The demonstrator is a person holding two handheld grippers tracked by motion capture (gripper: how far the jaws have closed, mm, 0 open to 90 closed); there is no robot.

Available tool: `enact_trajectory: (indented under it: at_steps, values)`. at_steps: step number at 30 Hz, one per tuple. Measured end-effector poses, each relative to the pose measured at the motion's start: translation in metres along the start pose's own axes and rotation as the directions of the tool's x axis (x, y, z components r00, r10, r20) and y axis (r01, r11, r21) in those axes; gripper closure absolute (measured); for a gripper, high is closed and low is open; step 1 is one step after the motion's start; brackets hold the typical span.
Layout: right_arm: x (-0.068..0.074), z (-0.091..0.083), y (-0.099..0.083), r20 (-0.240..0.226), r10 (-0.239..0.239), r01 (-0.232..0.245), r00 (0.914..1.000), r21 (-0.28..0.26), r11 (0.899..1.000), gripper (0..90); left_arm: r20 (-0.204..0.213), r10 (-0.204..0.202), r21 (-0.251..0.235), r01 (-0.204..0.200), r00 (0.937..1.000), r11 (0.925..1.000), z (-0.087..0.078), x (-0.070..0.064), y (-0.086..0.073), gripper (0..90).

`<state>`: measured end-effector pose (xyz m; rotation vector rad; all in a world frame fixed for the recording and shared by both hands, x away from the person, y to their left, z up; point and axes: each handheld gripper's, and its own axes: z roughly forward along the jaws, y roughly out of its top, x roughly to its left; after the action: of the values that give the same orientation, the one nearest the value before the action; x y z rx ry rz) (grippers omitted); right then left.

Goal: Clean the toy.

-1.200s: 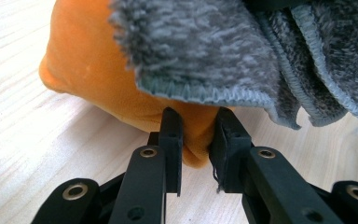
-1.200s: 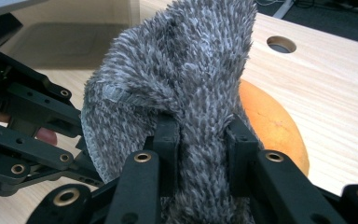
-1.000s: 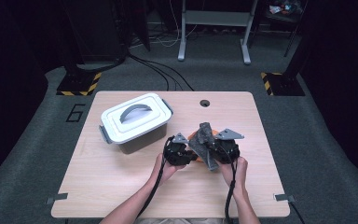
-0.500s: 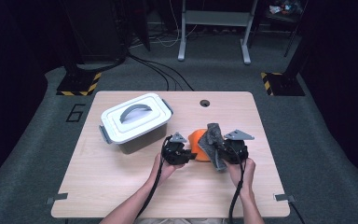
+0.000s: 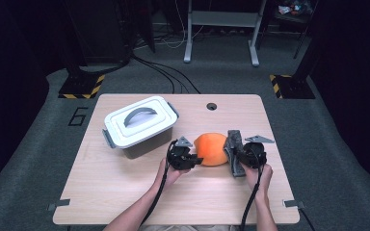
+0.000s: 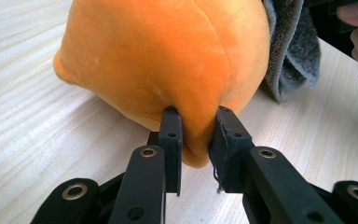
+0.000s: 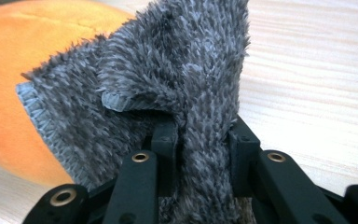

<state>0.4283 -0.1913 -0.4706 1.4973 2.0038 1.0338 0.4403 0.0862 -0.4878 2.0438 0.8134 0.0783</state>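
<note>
An orange plush toy (image 5: pixel 211 148) lies on the wooden table (image 5: pixel 125 187) between my two grippers. My left gripper (image 5: pixel 189 159) is shut on the toy's near left edge; in the left gripper view its jaws pinch a fold of the orange plush toy (image 6: pixel 168 60). A grey fuzzy cloth (image 5: pixel 232 147) stands bunched against the toy's right side. My right gripper (image 5: pixel 238 156) is shut on that grey cloth (image 7: pixel 168 84), which fills the space between the jaws, with the orange plush toy (image 7: pixel 9 79) behind it at the left.
A white lidded box (image 5: pixel 139 124) with a grey handle sits at the back left of the table. A small round hole (image 5: pixel 211 106) is near the table's far edge. Dark floor, cables and stands surround the table.
The right gripper has pulled the grey cloth off to the right, uncovering the orange plush toy that was hidden under it a second ago. The left gripper has stayed in place.
</note>
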Motion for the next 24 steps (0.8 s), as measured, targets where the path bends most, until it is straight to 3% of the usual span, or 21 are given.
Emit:
enact_trajectory:
  at_steps: [4,8,14,19,24]
  values:
    - [0.007,-0.011,0.003,-0.029,-0.005,0.003,0.9996,-0.049,0.999,69.0,-0.002,0.000,-0.001,0.000,1.0000,1.0000,0.000,0.001,-0.001,74.9]
    - [0.023,-0.024,0.011,-0.074,-0.049,0.042,0.9961,-0.094,0.995,69.0,0.001,0.002,0.001,-0.002,1.0000,1.0000,0.000,0.000,0.000,74.9]
    - [0.059,-0.028,0.023,-0.129,-0.141,0.128,0.9816,-0.110,0.986,68.9,-0.006,0.015,0.005,-0.015,0.9999,0.9999,0.000,-0.001,0.001,74.8]
    - [0.079,-0.018,0.026,-0.126,-0.210,0.200,0.9696,-0.082,0.976,68.7,-0.007,0.014,0.007,-0.014,0.9999,0.9999,0.001,-0.002,0.001,74.8]
    - [0.079,-0.012,0.025,-0.089,-0.221,0.216,0.9711,-0.066,0.974,69.1,-0.006,0.019,0.011,-0.019,0.9998,0.9998,0.001,-0.001,0.001,74.9]
